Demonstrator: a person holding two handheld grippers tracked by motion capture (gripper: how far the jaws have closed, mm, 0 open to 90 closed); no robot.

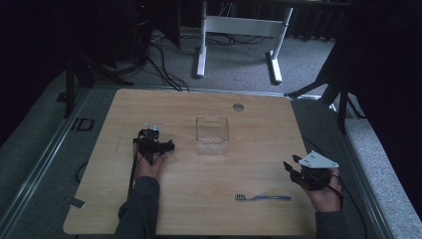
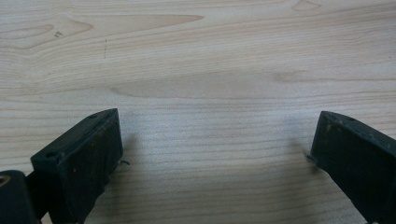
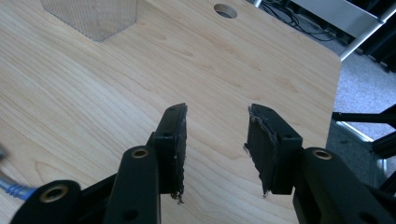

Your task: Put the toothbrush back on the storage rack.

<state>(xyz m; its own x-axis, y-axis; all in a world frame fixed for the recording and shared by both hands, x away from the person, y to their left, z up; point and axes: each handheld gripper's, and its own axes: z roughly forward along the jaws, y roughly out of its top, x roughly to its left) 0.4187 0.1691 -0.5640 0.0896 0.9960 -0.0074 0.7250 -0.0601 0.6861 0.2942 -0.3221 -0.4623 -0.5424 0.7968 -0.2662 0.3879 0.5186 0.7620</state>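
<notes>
A blue toothbrush (image 1: 263, 197) lies flat near the table's front edge, bristles at its left end; its handle tip (image 3: 11, 189) shows at the lower left of the right gripper view. A clear plastic box (image 1: 212, 133) stands at mid-table, its corner (image 3: 93, 18) visible in the right gripper view. My right gripper (image 1: 294, 170) hovers at the right, above and to the right of the toothbrush, open with nothing between its jaws (image 3: 217, 140). My left gripper (image 1: 149, 133) rests at the left of the box, pointing down at bare wood, open wide and empty (image 2: 215, 140).
The wooden table (image 1: 249, 149) has a round cable hole (image 1: 238, 106) at the back. Its right edge (image 3: 334, 93) lies close to my right gripper. A white desk frame (image 1: 239, 30) and cables stand on the carpet beyond.
</notes>
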